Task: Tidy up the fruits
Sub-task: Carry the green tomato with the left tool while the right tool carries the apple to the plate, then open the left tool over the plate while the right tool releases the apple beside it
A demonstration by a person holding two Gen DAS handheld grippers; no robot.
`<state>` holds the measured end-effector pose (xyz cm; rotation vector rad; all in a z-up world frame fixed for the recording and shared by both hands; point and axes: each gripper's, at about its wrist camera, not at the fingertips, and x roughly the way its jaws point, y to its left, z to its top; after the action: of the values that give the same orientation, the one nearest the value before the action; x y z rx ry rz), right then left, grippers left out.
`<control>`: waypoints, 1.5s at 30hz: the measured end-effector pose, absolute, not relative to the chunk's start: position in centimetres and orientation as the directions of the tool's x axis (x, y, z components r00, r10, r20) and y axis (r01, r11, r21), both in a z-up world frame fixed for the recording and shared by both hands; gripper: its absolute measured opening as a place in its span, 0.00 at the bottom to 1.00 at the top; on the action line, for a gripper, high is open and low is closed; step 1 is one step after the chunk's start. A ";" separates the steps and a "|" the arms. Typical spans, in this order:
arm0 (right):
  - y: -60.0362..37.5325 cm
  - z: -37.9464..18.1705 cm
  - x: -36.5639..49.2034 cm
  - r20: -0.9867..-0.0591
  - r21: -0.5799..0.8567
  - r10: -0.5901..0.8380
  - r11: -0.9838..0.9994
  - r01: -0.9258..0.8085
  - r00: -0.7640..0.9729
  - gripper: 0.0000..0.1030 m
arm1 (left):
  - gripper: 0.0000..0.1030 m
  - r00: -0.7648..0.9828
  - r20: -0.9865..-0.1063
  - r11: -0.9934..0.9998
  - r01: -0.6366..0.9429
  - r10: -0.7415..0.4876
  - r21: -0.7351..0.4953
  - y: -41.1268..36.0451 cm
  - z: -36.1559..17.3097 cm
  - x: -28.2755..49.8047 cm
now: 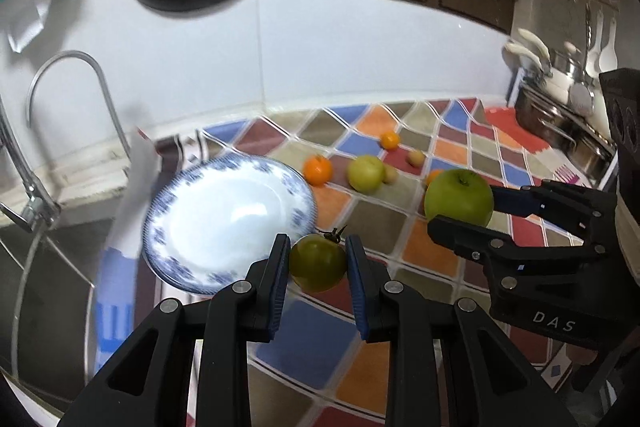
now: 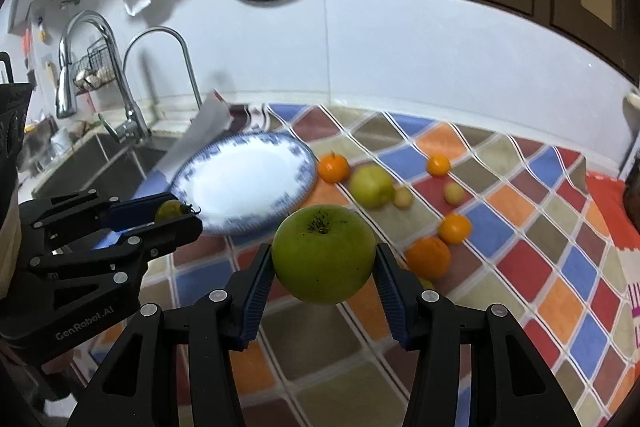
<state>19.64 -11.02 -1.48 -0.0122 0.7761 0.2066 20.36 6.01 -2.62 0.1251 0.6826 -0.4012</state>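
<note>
My left gripper [image 1: 318, 259] is shut on a green tomato [image 1: 318, 263] with a dark stem, held above the cloth by the near rim of the blue-and-white plate [image 1: 228, 223]. My right gripper [image 2: 324, 263] is shut on a big green apple [image 2: 324, 253], held above the cloth right of the plate [image 2: 248, 183]. The right gripper with the apple [image 1: 458, 197] also shows in the left wrist view; the left gripper [image 2: 176, 215] with the tomato [image 2: 170, 209] also shows in the right wrist view. The plate has nothing on it.
On the chequered cloth [image 2: 520, 227] lie a yellow-green apple [image 2: 372, 185], several oranges [image 2: 334, 167] [image 2: 428, 257] and two small yellow fruits [image 2: 454, 193]. A sink [image 2: 96, 163] with taps is at the left, pots [image 1: 560, 115] at the right, a white wall behind.
</note>
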 end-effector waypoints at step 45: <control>-1.6 -9.9 40.6 -0.785 0.158 0.281 0.952 -0.261 0.552 0.50 | 0.27 0.630 -0.756 0.961 0.278 -0.180 0.003 13.8 -12.0 40.5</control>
<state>40.55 -1.56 -9.94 0.0239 0.9320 0.3206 40.51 13.85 -11.99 0.1230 0.8505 -0.2630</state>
